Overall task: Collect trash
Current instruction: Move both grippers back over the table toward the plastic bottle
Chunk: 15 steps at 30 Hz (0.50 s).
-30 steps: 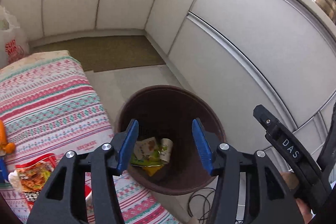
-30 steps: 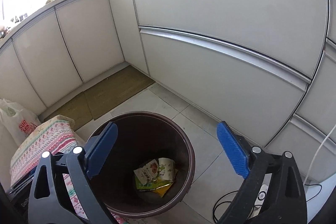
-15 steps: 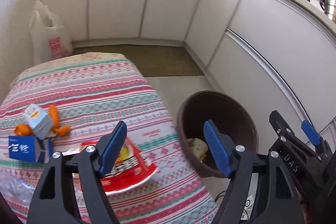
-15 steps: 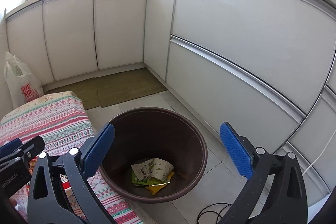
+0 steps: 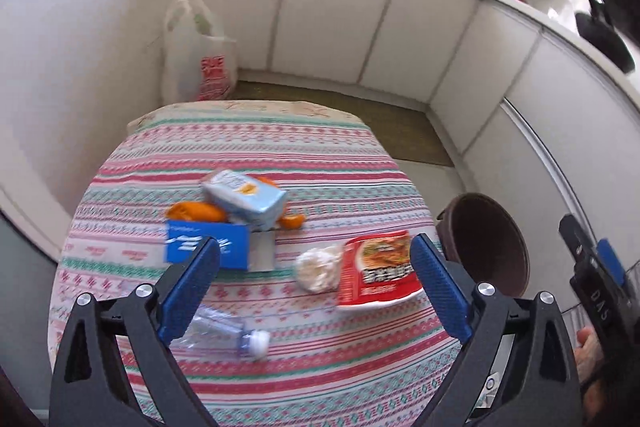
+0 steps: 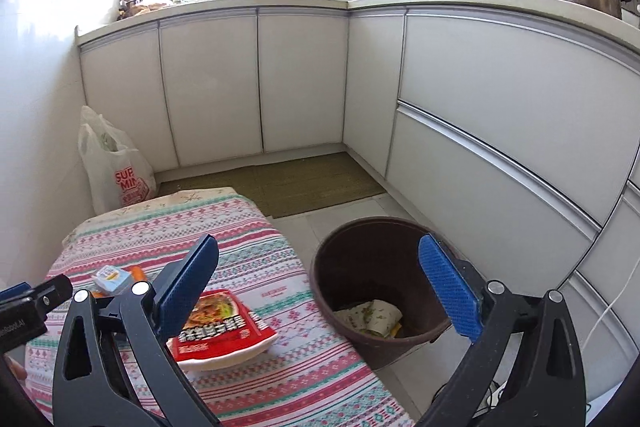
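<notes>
both grippers have swung from over the brown bin (image 6: 380, 291) back toward the striped table (image 5: 248, 155). the left gripper (image 5: 316, 291) hangs above the litter, jaws opening, nothing between them (noodle packet (image 5: 376, 273) at two o'clock, plastic bottle (image 5: 224, 337) at seven). the right gripper (image 6: 320, 291) gapes wide and empty; wrappers (image 6: 372, 319) lie in the bin.

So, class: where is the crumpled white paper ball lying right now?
In the left wrist view, the paper ball lies on the striped tablecloth, right beside the red noodle bowl's left edge, with the blue box further left.
</notes>
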Motion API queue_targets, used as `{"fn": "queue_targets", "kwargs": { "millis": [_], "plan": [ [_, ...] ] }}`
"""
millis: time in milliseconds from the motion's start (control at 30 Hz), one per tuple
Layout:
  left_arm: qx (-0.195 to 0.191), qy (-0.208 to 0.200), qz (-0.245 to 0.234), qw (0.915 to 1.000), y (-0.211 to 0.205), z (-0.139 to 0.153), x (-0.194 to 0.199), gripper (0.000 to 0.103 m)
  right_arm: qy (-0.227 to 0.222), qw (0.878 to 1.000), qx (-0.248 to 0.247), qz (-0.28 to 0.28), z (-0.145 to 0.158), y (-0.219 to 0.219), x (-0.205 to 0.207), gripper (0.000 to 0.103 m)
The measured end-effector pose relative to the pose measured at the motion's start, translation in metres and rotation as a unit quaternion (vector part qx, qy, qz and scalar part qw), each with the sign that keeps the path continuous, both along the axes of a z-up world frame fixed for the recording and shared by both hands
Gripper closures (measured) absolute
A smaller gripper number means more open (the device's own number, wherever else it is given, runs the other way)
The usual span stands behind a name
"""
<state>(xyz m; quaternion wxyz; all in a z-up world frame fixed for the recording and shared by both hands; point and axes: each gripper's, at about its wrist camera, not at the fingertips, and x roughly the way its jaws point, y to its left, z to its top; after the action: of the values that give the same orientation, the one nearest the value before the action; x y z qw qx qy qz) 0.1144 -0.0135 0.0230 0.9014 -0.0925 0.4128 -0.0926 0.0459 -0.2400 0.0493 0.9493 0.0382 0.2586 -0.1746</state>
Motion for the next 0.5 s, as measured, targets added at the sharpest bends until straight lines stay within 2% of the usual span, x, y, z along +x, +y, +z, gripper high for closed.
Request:
{"fn": "queue_targets", "kwargs": {
  "millis": [200,333,500],
  "plan": [
    [-0.027,0.023,0.036,0.9987,0.067,-0.019,-0.003,0.009,0.04,0.997,-0.023,0.059,-0.004,0.047,-0.001,0.007],
    [-0.048,0.071,0.062,0.9944,0.093,-0.047,0.009,0.009,0.044,0.994,-0.038,0.089,0.005,0.063,0.016,0.007],
    [-0.076,0.102,0.099,0.9869,0.13,-0.066,0.023,0.009,0.047,0.993,-0.011,0.112,-0.001,0.065,0.039,0.007]
  ]
}}
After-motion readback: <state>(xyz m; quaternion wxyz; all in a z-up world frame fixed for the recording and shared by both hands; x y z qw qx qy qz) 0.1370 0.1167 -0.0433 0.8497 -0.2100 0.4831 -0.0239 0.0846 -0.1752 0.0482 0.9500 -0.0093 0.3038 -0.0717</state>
